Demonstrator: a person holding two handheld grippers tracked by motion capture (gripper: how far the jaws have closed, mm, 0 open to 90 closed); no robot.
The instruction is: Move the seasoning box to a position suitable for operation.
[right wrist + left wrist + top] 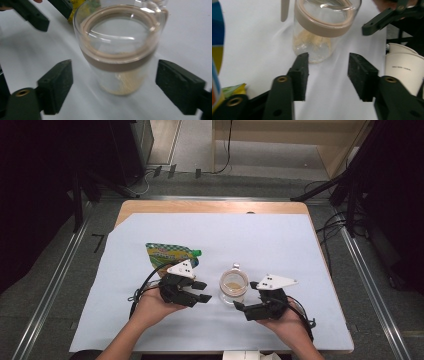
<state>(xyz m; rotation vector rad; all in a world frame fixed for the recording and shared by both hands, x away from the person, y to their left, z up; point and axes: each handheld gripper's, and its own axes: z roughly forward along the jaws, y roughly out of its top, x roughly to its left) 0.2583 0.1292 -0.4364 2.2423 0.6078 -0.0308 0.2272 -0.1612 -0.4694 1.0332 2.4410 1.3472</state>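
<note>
A clear glass jar (233, 284) with a tan band round its top and a little tan powder at its bottom stands on the white sheet. My left gripper (202, 291) sits just left of it. In the left gripper view this gripper (328, 62) is open, and the jar (322, 32) stands just beyond its pads, untouched. My right gripper (246, 295) is at the jar's right front. In the right gripper view its jaws (115, 72) stand wide on either side of the jar (120, 50), with a gap at each pad.
A green and yellow spouted pouch (170, 255) lies flat behind my left gripper. A white paper cup (404, 70) lies near the table's front edge. The white sheet (280, 240) covers most of the wooden table, with room at the back and right.
</note>
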